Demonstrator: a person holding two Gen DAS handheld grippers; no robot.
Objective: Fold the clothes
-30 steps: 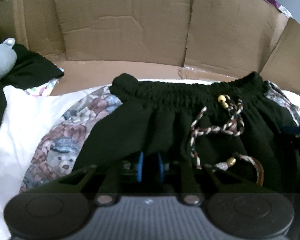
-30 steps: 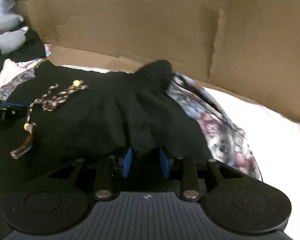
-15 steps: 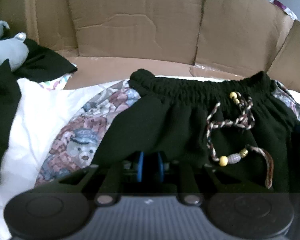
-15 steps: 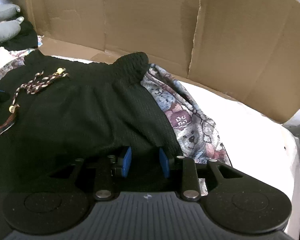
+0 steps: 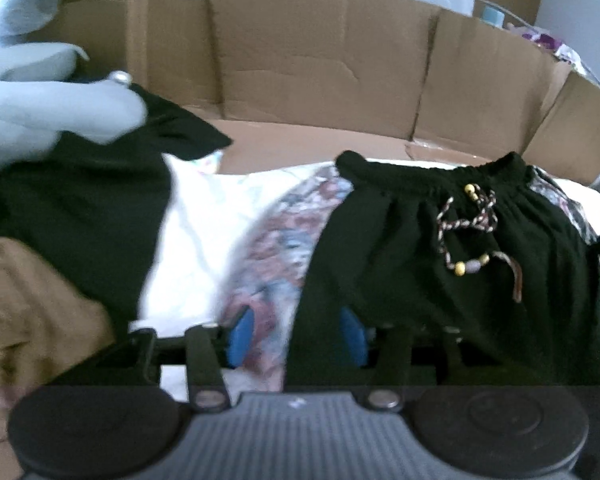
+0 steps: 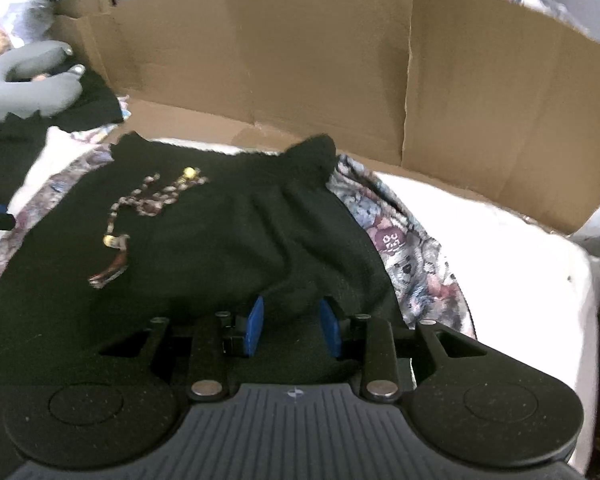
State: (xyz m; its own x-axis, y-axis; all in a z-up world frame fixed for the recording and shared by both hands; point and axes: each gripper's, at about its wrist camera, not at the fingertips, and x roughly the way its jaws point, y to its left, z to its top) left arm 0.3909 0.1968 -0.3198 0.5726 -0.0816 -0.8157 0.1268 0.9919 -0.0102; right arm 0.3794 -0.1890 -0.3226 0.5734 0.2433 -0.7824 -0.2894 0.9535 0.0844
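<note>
We see the black drawstring shorts (image 5: pixel 440 248) folded; left hand-held gripper (image 5: pixel 296 338) opening, releasing them; right hand-held gripper (image 6: pixel 292 330) grips the hem.

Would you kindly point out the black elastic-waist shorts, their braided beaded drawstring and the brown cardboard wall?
Black elastic-waist shorts (image 6: pixel 228 240): right wrist view, front panel.
Braided beaded drawstring (image 5: pixel 466 224): left wrist view, knot.
Brown cardboard wall (image 6: pixel 300 60): right wrist view, middle panel.

Black shorts (image 6: pixel 228 240) with brown-and-white braided drawstring (image 5: pixel 466 226), yellow beads; teddy-bear print cloth (image 6: pixel 404 248) in pink, blue, grey; white sheet (image 6: pixel 500 256); brown cardboard (image 6: pixel 300 72); tan garment (image 5: pixel 24 300).
</note>
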